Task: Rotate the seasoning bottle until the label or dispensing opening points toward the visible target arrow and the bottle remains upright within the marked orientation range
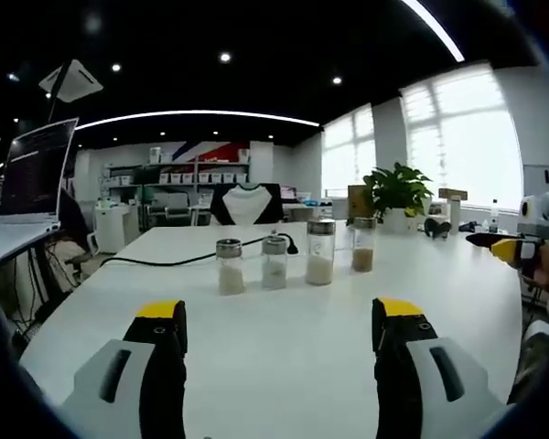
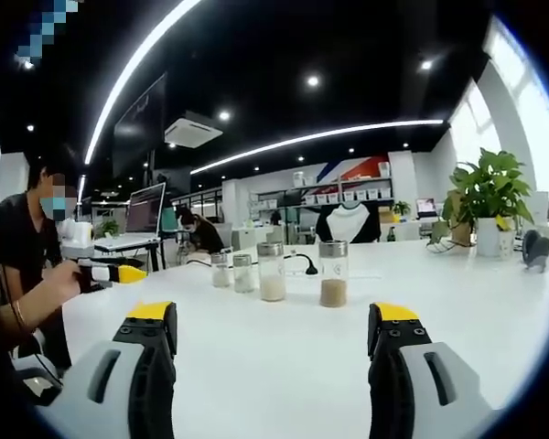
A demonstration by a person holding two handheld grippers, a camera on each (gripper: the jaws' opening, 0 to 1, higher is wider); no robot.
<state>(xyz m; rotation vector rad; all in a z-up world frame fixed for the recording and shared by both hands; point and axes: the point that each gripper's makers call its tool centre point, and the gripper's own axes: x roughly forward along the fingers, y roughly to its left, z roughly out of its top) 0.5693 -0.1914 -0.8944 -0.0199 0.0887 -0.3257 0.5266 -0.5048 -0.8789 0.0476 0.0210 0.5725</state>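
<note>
In the left gripper view, the left gripper (image 1: 281, 320) hovers low over the near part of the white table (image 1: 284, 366), its yellow-tipped fingers spread wide with nothing between them. In the right gripper view, the right gripper (image 2: 272, 325) sits the same way, jaws wide apart and empty.

Farther back on the table four clear seasoning bottles with metal caps stand upright in a row, apart from each other and well clear of both grippers. From left to right in the left gripper view: a short bottle (image 1: 230, 266) about half full of pale powder, a second short bottle (image 1: 274, 262) with a lower layer of whitish grains, a taller bottle (image 1: 319, 252) holding white grains in its lower part, and a tall bottle (image 1: 363, 244) with brown seasoning at the bottom.

Behind the row a black cable (image 1: 165, 260) trails across the tabletop. Farther right a potted plant (image 1: 398, 194) stands near the windows.
</note>
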